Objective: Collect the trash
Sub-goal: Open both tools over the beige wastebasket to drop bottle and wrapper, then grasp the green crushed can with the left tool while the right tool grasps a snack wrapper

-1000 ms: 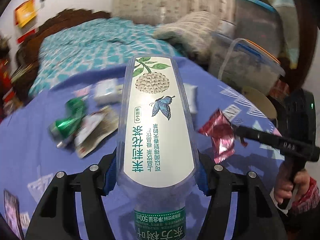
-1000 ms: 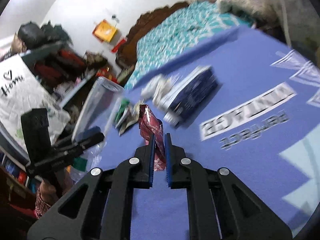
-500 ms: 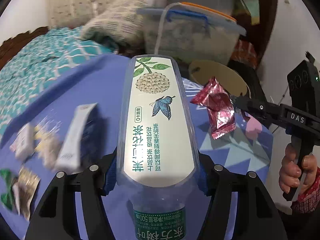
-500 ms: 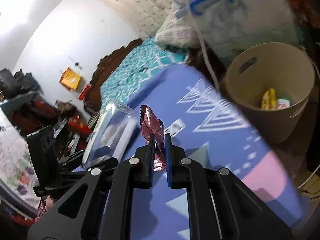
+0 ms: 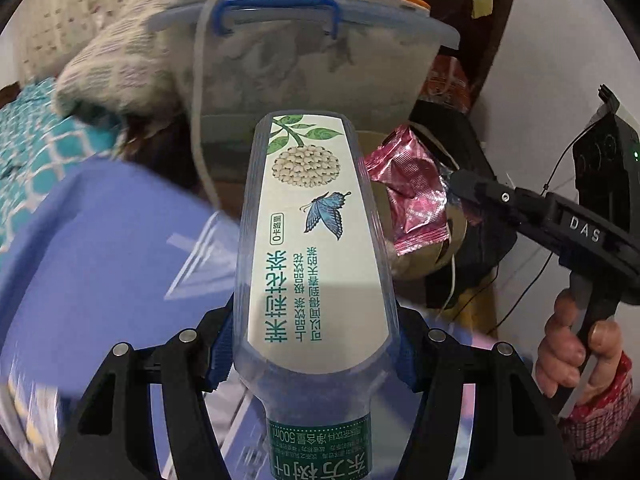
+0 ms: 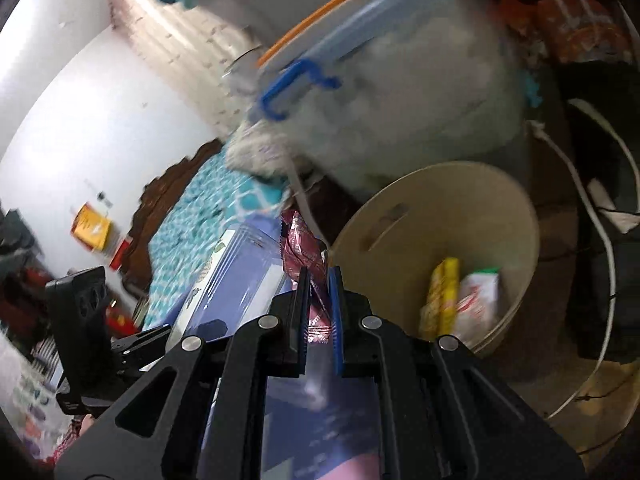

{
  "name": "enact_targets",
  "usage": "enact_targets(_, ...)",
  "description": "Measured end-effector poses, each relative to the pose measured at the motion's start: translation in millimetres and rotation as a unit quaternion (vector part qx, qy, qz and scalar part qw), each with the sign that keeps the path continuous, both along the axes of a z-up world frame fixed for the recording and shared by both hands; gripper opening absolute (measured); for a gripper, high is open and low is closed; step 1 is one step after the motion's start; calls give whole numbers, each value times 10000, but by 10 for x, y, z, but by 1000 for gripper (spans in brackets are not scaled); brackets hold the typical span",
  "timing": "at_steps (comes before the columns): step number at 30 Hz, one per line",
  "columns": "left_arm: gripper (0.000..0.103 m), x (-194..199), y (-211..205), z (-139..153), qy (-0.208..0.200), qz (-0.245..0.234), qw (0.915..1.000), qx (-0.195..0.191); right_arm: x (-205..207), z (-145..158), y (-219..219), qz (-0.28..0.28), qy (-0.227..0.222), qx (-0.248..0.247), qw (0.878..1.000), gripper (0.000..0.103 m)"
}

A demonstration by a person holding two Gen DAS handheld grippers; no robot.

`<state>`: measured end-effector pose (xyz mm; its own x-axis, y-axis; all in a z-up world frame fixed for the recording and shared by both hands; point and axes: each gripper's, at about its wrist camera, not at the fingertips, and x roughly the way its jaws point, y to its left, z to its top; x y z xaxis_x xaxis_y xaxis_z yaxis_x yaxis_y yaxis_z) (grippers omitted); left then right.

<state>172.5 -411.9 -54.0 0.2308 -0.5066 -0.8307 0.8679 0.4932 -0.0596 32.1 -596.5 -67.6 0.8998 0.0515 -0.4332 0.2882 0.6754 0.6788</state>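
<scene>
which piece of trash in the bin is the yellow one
The long yellow packet, standing on end against the bin wall. The packet beside it, on its right in the right wrist view, is white with green and red print.

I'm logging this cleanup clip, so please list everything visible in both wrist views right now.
Plastic bottle: one, clear with cream and green label, held in the left gripper.
Snack wrapper: one, red foil, pinched in the right gripper.
Trash bin: one, beige, round, on the floor past the table edge.
Packets in bin: at least two, one yellow, one white with green.
Tablecloth: one, purple-blue, under both grippers.
Storage box: one, translucent with blue handle, behind the bin.
Bed cover: one, teal patterned, far left.
Left gripper: black, blue pads.
Right gripper: black, blue pads.
Right hand: gripping the handle.
</scene>
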Motion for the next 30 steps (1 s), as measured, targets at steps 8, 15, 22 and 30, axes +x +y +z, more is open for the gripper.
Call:
enact_targets(8,88,65,-720,-166,-280,-280,9989,261,31,-345,-309,-262,217,386,9987,44)
enact_targets(15,88,105,-476,115,-305,109,9992,-249,-161,-219,-288,-679,-101,295,9972,80)
enact_targets(22,88,-13,429,601,-318,657,9917,-1058,-106,-107,106,-263,-206,581,9978,78)
enact_targets(30,88,-204,1839,883,-1385,1979,9659,-934,214,145,1260,975,-180,424,9942,78)
